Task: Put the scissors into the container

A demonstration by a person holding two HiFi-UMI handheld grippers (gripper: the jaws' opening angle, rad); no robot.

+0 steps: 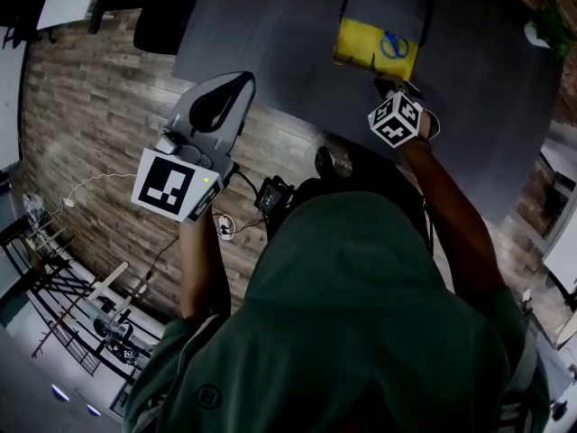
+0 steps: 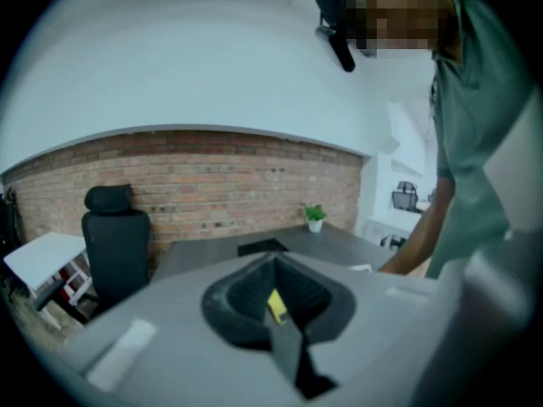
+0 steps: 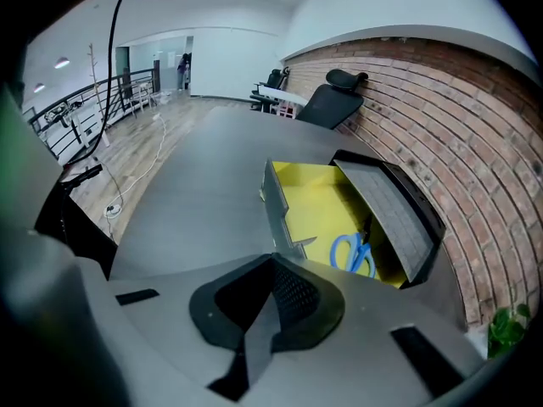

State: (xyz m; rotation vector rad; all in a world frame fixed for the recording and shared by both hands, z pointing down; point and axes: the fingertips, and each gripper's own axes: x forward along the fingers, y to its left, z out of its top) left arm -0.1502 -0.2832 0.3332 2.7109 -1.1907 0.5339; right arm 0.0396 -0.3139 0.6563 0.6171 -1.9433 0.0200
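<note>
Your blue scissors [image 3: 355, 254] lie inside the yellow container [image 3: 316, 200], near its corner at 4 o'clock in the right gripper view, beside the raised grey lid [image 3: 389, 212]. Their loops face you, and the dark blades appear to point toward 1 o'clock, so the long axis runs 7 to 1. The container sits on the dark worktop [image 3: 195, 193]. Your right gripper [image 3: 273, 264] hovers at its 6 o'clock with its fingers together and empty. Your left gripper [image 2: 273, 264] also has its fingers together.
</note>
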